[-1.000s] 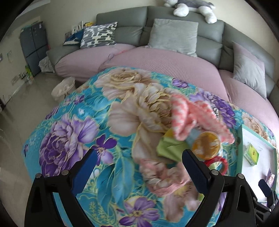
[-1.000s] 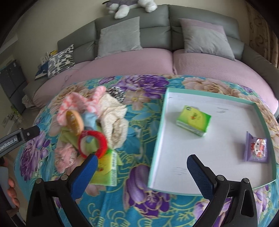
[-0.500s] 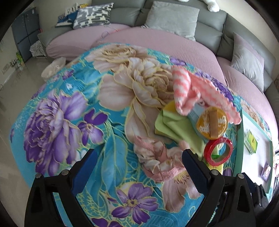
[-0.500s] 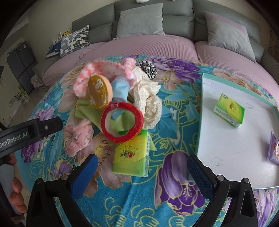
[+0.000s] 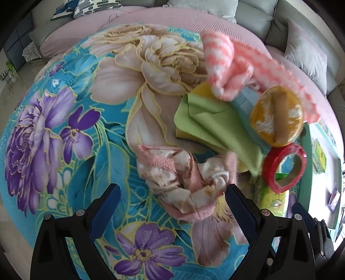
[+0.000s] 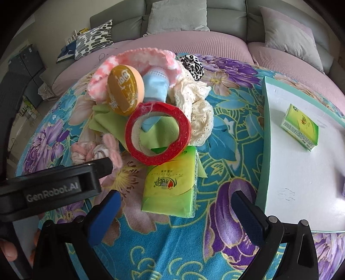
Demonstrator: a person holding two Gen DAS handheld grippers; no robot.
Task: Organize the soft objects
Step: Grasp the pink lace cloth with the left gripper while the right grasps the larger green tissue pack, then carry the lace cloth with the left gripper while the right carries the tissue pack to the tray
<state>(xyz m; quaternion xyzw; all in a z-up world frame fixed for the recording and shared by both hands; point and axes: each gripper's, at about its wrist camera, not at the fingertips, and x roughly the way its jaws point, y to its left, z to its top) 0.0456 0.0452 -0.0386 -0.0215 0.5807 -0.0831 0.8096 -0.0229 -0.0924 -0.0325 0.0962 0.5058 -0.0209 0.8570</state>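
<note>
A pile of items lies on the floral cloth. My left gripper [image 5: 171, 199] is open, its fingers on either side of a crumpled pink and white cloth [image 5: 183, 178], close above it. My right gripper [image 6: 175, 206] is open just in front of a green tissue pack [image 6: 171, 187]. Behind it lie a red tape roll [image 6: 158, 133], a green cloth [image 6: 107, 123], an orange round pack [image 6: 125, 89], a light blue sock [image 6: 155, 86], a pink striped knit [image 5: 226, 64], a cream lace cloth [image 6: 198, 107] and a leopard scrunchie [image 6: 194, 66].
A teal-rimmed white tray [image 6: 264, 137] on the right holds a green tissue pack [image 6: 300, 127]. A pink and grey sofa with cushions [image 6: 179, 17] curves behind the table. The left gripper's body [image 6: 51, 189] crosses the right wrist view at lower left.
Both grippers have moved forward and down toward the pile. The left one now straddles the pink and white cloth; the right one is nearer the green tissue pack.
</note>
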